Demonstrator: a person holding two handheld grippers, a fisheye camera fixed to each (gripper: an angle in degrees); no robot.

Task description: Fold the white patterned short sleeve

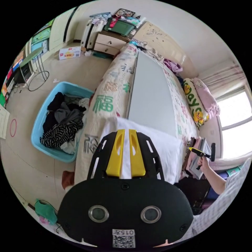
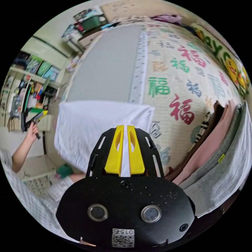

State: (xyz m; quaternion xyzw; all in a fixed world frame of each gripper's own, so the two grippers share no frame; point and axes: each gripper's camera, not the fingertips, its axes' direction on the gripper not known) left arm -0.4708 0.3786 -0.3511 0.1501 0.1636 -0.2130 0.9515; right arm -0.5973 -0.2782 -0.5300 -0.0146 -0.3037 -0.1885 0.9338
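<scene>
Shirt (image 2: pixel 99 126) spread flat across near end of bed (image 2: pixel 181 86), half over grey mat (image 2: pixel 107 65), long axis crosswise. From right gripper (image 2: pixel 125 149), at 12 o'clock, just ahead; from left gripper (image 1: pixel 125 152), likewise 12 o'clock. Both narrow, holding nothing, white cloth glimpsed through the slit. Equally near by the look of it. Pattern and sleeves not discernible; near hem hidden behind gripper bodies.

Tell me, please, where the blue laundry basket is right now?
In the left gripper view, the blue laundry basket sits on the floor beside the bed, full of dark clothes, left of the left gripper.
</scene>
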